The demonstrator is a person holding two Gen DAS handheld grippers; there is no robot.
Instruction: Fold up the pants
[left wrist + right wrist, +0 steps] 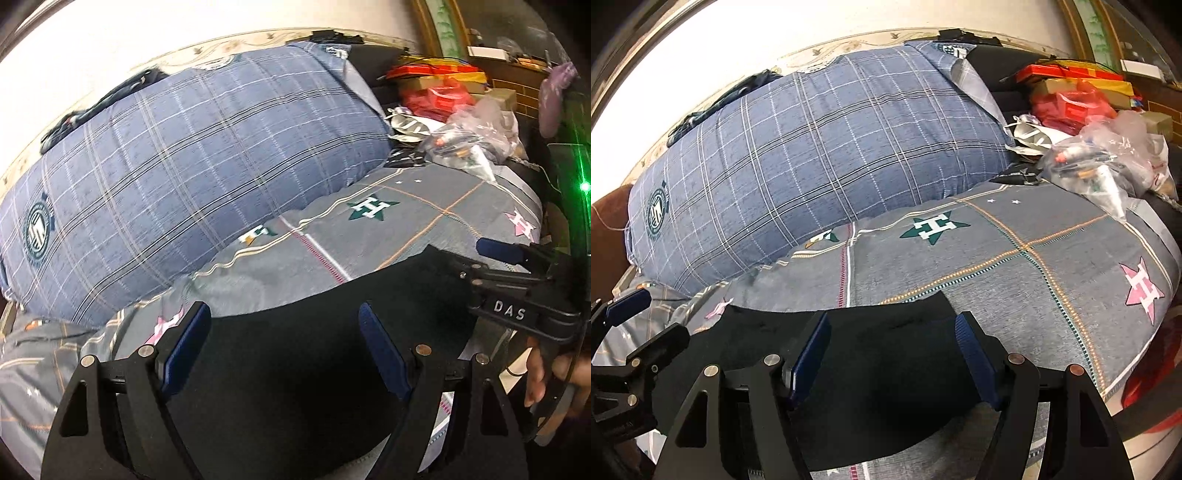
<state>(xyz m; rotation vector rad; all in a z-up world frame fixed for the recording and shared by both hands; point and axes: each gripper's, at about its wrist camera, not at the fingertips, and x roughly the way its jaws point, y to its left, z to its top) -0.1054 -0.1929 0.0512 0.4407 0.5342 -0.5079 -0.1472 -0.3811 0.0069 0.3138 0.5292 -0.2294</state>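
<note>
Black pants lie flat on a grey patterned bedsheet, folded into a compact dark slab; they also show in the right wrist view. My left gripper is open, its blue-padded fingers hovering over the pants' far edge, holding nothing. My right gripper is open too, above the pants' right part and far edge. The right gripper shows at the right of the left wrist view; the left gripper shows at the left of the right wrist view.
A large blue plaid pillow lies behind the pants against the white wall. Clear plastic bags and red boxes pile at the back right of the bed. The bed edge falls away at the right.
</note>
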